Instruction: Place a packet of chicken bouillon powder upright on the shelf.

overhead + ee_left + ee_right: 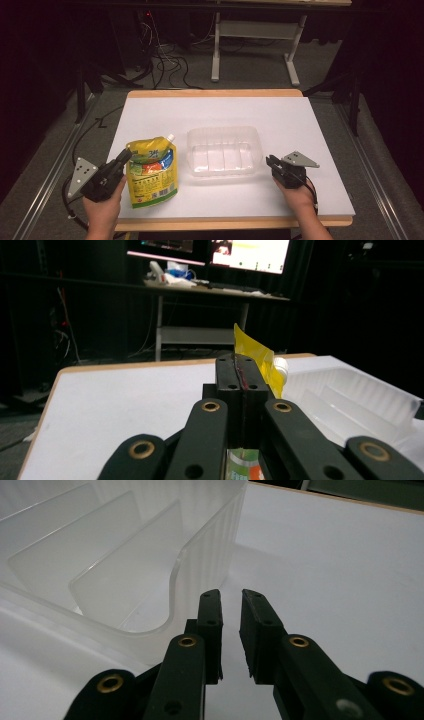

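pinching yellow pouch [151,171], left gripper [121,159], seemingly lifted

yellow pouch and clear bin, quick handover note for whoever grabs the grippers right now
Left gripper: shut on the top edge of the yellow pouch, at the table's front left.
Right gripper: jaws slightly apart with nothing between them, resting just right of the clear bin.
Clear bin: mid-table, with dividers inside and nothing in it.
Done: pouch gripped.
Left, probably: carry the pouch into the bin, perhaps steadying the bin with the right gripper.
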Available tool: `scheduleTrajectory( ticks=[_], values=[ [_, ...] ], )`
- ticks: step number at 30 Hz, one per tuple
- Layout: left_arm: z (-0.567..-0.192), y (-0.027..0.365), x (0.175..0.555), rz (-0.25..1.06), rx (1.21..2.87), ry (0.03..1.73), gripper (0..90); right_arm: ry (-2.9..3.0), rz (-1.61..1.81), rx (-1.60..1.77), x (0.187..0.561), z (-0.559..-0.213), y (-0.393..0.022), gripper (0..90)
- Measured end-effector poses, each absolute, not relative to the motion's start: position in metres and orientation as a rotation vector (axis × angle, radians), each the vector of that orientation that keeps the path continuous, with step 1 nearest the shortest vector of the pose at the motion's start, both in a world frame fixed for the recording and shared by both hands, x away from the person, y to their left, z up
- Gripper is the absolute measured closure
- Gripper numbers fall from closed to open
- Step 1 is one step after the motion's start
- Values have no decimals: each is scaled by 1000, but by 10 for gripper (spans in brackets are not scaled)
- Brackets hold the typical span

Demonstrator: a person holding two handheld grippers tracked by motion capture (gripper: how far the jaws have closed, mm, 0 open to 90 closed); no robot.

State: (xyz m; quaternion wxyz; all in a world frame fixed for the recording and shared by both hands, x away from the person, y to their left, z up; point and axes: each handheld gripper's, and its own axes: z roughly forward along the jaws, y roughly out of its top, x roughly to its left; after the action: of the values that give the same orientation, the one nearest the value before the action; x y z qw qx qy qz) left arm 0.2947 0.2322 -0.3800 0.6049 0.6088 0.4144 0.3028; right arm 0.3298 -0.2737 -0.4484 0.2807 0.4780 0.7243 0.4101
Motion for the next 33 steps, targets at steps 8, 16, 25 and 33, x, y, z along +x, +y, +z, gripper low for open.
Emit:
scheduleTrajectory(
  ticks=[8,16,25,33],
  values=[
    [-366,228,294,761,1377,910,900,1929,1104,1297,330,-449,-278,803],
    [-359,224,327,798,1354,924,900,1934,1103,1307,331,-450,-277,802],
    [-354,206,364,838,1327,925,900,1934,1106,1308,332,-451,-279,802],
    [-375,214,344,810,1343,944,900,1923,1112,1318,330,-450,-283,802]
  ],
)
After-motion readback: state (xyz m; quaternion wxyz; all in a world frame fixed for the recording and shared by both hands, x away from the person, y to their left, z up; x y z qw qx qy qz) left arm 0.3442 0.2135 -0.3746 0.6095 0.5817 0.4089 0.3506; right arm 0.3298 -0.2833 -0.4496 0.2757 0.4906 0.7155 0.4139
